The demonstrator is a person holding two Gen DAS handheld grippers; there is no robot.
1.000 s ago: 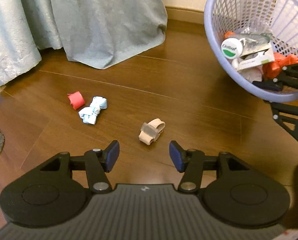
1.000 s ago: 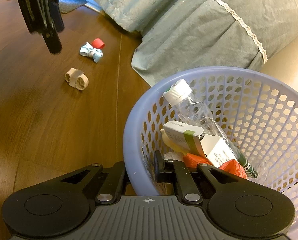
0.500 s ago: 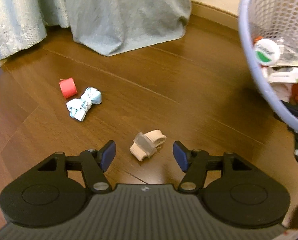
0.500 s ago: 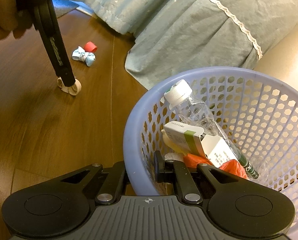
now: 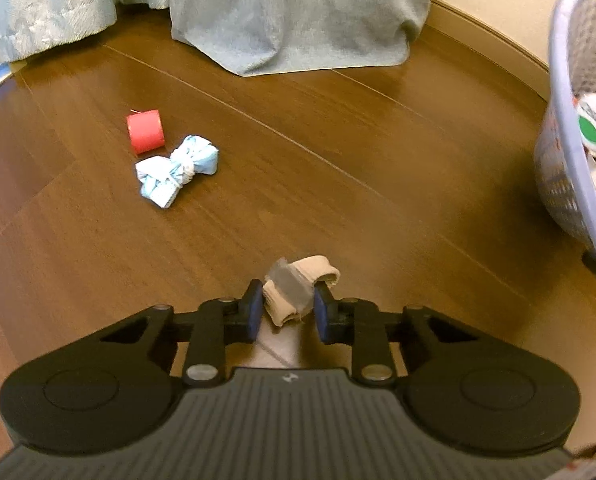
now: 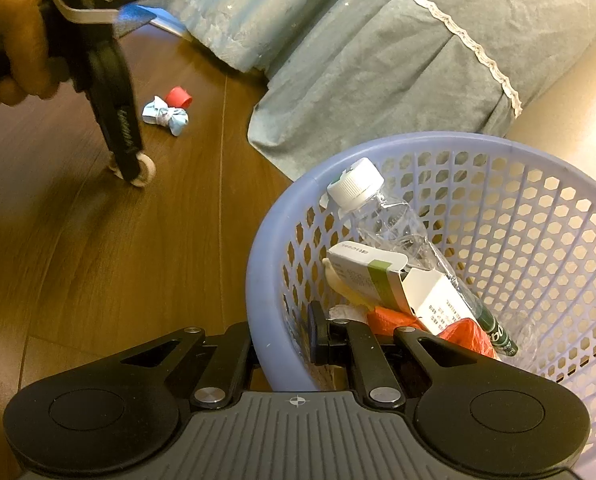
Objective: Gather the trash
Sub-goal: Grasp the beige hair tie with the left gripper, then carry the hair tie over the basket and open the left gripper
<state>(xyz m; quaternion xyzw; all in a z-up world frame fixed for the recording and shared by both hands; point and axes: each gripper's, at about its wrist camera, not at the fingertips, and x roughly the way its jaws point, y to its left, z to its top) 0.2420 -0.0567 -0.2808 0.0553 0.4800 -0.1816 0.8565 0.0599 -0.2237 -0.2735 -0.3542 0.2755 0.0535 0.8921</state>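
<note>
One beige taped wad point(image 5: 294, 292) is pinched on the wooden floor point(image 5: 337, 184) between the blue pads of the left gripper point(image 5: 288, 308), whose jaws have just been closing. The lilac basket point(image 6: 258, 280) is clamped at its rim by the right gripper point(image 6: 286, 340). Slippage is judged likely if the soft, off-centre wad is lifted quickly. Small print on a white carton point(image 6: 401, 284) cannot be read.

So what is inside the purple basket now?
The basket holds a clear bottle, a white carton and orange wrapping. What lies underneath them is covered.
</note>
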